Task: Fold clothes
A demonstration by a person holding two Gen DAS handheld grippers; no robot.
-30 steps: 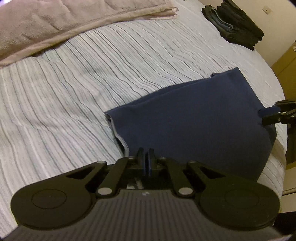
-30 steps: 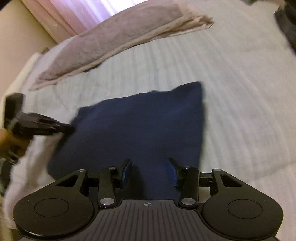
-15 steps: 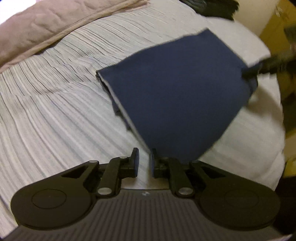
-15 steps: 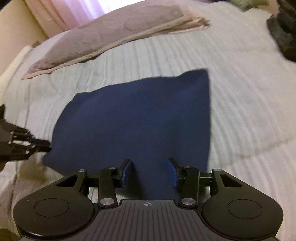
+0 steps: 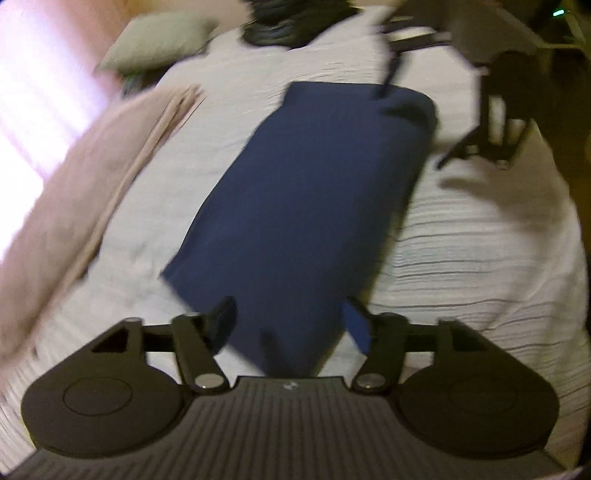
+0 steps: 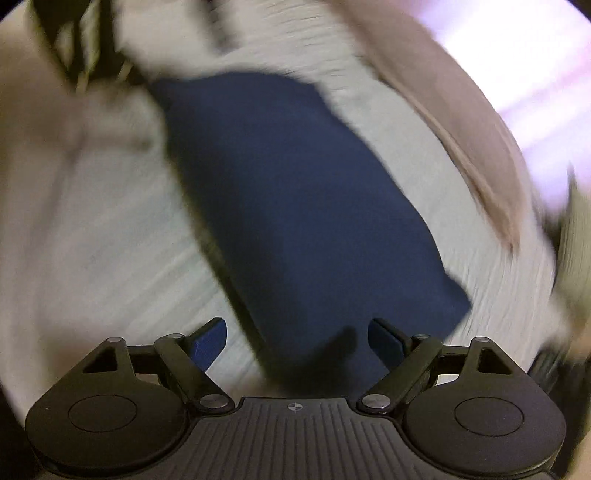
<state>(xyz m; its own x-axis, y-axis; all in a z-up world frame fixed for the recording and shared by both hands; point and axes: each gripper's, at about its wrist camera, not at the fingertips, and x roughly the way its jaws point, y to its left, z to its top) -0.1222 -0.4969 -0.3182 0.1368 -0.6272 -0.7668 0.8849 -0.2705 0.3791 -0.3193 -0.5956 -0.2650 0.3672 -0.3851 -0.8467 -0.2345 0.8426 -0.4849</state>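
Observation:
A navy blue garment [image 5: 306, 206] lies folded into a long rectangle on the striped bedspread [image 5: 480, 258]. My left gripper [image 5: 290, 325] is open just above the garment's near end, and the cloth runs under the gap without being pinched. From the opposite end, my right gripper [image 6: 295, 339] is also open over the same garment [image 6: 295, 206], holding nothing. In the left wrist view one of the right gripper's fingers [image 5: 388, 79] shows as a blur by the far end of the cloth. Both views are smeared by motion.
A pink-beige blanket [image 5: 74, 192] lies along one side of the bed, also visible as the blanket [image 6: 461, 122]. A pile of dark clothes [image 5: 291, 22] and a grey-green pillow [image 5: 159, 40] sit at the far end. Bare bedspread [image 6: 92, 240] surrounds the garment.
My left gripper has opened and let go of the navy garment. Both cameras have swung round fast, and each now looks along the cloth from an opposite end. The garment lies flat.

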